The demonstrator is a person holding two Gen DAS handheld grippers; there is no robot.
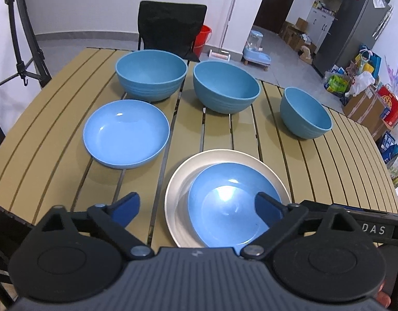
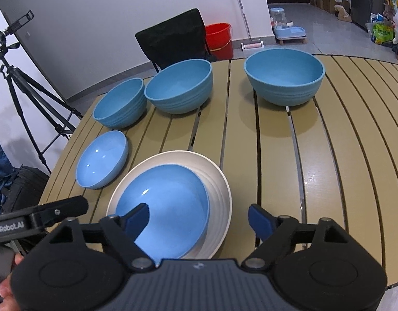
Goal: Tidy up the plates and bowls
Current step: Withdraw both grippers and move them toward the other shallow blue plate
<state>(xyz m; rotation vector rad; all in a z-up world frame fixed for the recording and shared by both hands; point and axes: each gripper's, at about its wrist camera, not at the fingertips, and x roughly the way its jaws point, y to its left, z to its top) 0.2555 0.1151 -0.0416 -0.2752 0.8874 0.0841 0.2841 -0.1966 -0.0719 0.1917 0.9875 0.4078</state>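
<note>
1. While both my jaws stand wide apart, neither grips anything; the blue pads touch no dish.
2. My left gripper (image 1: 197, 206) hangs over the near edge of the slatted tan surface (image 1: 56, 140). Its right pad lies in front of the blue plate (image 1: 230, 204); its left pad sits over bare slats.
3. My right gripper (image 2: 199, 217) hangs beside it. Its left pad lies in front of that same blue plate (image 2: 170, 204); its right pad is over bare surface.
4. Blue plate rests inside the white plate (image 1: 178, 181), off-centre, toward its right side in the left wrist view.
5. Second blue plate (image 1: 126, 133) lies alone, just left of the stack, apart from it.
6. Three blue bowls stand upright along the far side: a large bowl (image 1: 151, 71), a middle bowl (image 1: 226, 85), and a smaller bowl (image 1: 305, 112) well to the right. None is stacked.
7. Black chair (image 1: 170, 26) stands behind the surface, red bucket (image 1: 202, 40) beside it.
</note>
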